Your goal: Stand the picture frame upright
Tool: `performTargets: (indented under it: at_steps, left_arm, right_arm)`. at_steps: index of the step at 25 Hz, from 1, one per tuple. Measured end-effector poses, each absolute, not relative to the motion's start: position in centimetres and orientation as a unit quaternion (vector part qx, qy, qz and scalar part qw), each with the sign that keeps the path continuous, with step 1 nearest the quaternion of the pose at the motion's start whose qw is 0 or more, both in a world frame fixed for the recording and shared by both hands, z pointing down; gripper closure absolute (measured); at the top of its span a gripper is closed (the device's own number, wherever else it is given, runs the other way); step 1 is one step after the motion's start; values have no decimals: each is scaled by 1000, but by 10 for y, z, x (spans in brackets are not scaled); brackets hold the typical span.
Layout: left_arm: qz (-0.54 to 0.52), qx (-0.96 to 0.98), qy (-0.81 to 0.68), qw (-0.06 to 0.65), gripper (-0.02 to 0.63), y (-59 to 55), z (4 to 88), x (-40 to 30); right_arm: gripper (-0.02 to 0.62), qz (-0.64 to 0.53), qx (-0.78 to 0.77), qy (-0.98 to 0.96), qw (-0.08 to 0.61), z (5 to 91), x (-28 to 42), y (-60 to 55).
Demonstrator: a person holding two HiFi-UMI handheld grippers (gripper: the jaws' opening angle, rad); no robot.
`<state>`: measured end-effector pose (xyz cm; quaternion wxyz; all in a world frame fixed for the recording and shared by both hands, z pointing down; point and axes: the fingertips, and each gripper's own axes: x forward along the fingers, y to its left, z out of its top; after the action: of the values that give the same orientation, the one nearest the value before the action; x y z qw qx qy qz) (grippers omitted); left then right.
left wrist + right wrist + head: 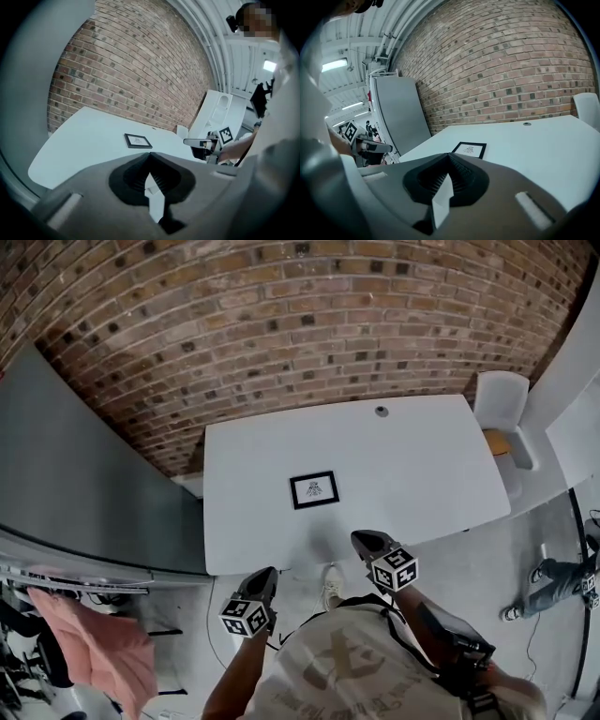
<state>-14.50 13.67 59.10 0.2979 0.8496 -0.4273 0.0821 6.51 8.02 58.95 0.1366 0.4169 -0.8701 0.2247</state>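
A small black picture frame (314, 489) with a white print lies flat on the white table (422, 474), near the table's middle. The same picture frame (138, 140) shows in the left gripper view, and the picture frame (469, 149) in the right gripper view. My left gripper (265, 576) hangs off the table's near edge, shut with nothing in it. My right gripper (364, 539) hovers at the near edge, just right of the frame, also shut and empty. Both stay apart from the frame.
A brick wall (281, 315) runs behind the table. A grey panel (75, 474) stands at the left. A white chair (502, 413) with an orange item sits at the table's right end. A small round grommet (382, 412) marks the far edge. Another person's legs (548, 582) are at right.
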Motion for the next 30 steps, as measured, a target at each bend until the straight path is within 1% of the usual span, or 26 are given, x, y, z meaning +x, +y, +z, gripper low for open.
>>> performTargets:
  at_steps: [7,18,26,30]
  left_arm:
    - [102,842,-424,317,601,88,598,-129]
    - [126,827,-438,330,601,21,607,-114]
    - [146,821,-432,344,601,-8,621,-106]
    - [158,815,-423,363,601,-21,632,-106]
  right_arm:
    - [588,246,402,-872,137,601,70,28]
    - [588,262,374,-872,179,632,72,-38]
    - [588,280,380,-859,198,647,74,-70]
    - [588,299,389,-848,202,653,74,-80]
